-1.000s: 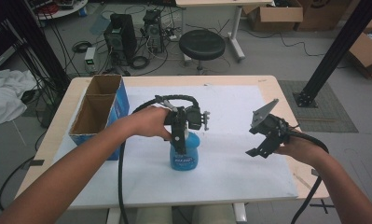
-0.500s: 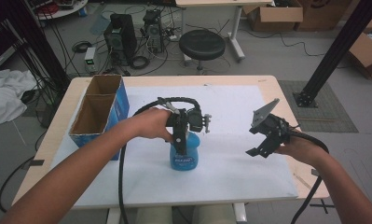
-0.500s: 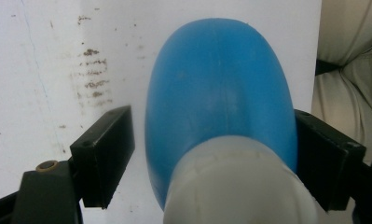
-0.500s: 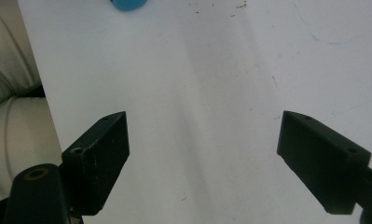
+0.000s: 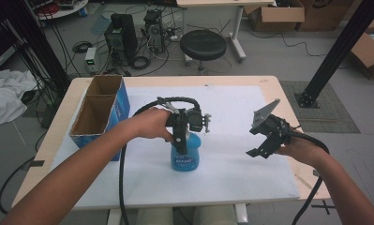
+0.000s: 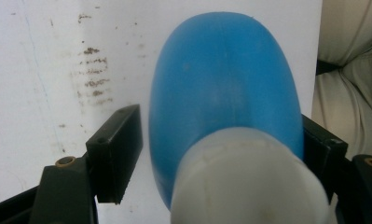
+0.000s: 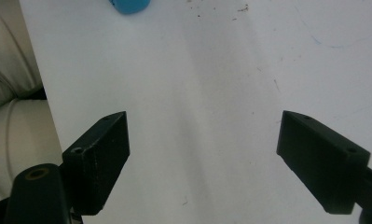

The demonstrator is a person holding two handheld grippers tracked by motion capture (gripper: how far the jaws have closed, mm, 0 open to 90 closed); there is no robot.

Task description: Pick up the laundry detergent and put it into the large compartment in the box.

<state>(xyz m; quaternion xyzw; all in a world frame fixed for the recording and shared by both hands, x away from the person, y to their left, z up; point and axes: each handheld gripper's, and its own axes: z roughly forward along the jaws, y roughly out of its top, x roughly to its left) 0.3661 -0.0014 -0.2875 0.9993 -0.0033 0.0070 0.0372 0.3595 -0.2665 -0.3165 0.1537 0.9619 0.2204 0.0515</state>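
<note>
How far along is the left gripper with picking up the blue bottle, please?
Reaching is done: the left gripper straddles the blue bottle. Its jaws have just been closing; one side shows a gap, so no firm grip yet. The bottle stands on the table, unlifted. The right gripper waits open.

A wooden table (image 5: 58, 136) carried a white sheet (image 5: 231, 164) across most of its top, and an open blue cardboard box (image 5: 100, 112) with two compartments stood at its left edge. Beyond the table, a black round stool (image 5: 203, 45) sat on the grey floor near computer towers (image 5: 123, 35) and tangled cables. White cloth (image 5: 6, 98) lay heaped at far left, while brown cartons (image 5: 287, 14) rested at the back right.
</note>
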